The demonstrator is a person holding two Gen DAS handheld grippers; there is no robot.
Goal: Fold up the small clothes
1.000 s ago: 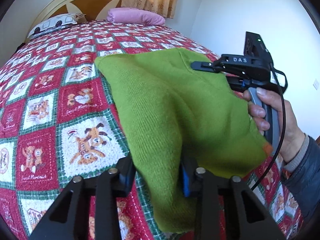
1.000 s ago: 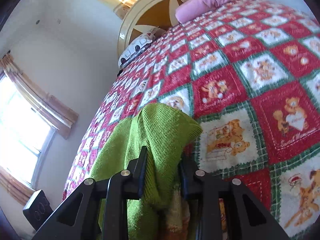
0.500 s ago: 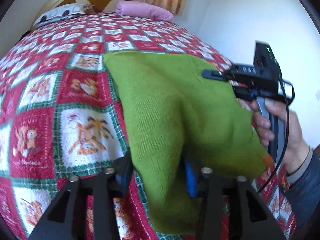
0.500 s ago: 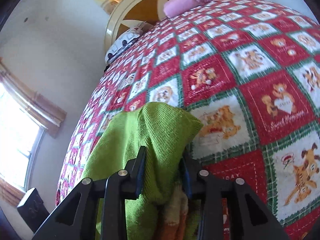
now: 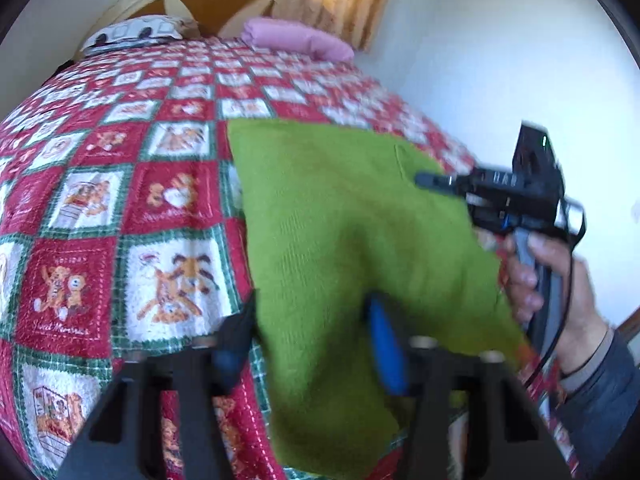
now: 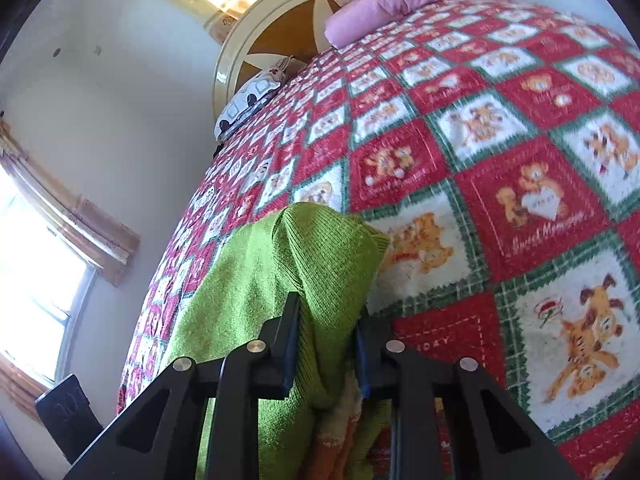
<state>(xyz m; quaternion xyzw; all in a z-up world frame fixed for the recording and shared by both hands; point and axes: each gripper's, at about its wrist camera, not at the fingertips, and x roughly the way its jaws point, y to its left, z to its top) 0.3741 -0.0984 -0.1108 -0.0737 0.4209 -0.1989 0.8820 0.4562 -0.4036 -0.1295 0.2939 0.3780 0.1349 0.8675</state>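
Note:
A small green knit sweater (image 5: 340,220) hangs spread between my two grippers over a red, white and green quilted bed (image 5: 120,200). My left gripper (image 5: 312,340) has a thick fold of the sweater between its fingers, and its jaws are closing on it. In the right wrist view my right gripper (image 6: 326,344) pinches a bunched green corner (image 6: 320,256), its jaws also closing, with orange trim (image 6: 340,432) hanging below. The left wrist view shows the right gripper (image 5: 424,180) at the sweater's far right edge, held by a hand (image 5: 552,288).
A pink pillow (image 5: 296,38) and a patterned pillow (image 5: 132,34) lie against the rounded headboard (image 5: 200,0). A white wall (image 5: 500,60) runs close along the bed's right side. A curtained window (image 6: 36,272) is off to the left.
Both grippers keep hold of the sweater. The left view has rolled slightly and blurred, and its jaws stand a little wider than a second ago. The right gripper shifted slightly over the quilt.

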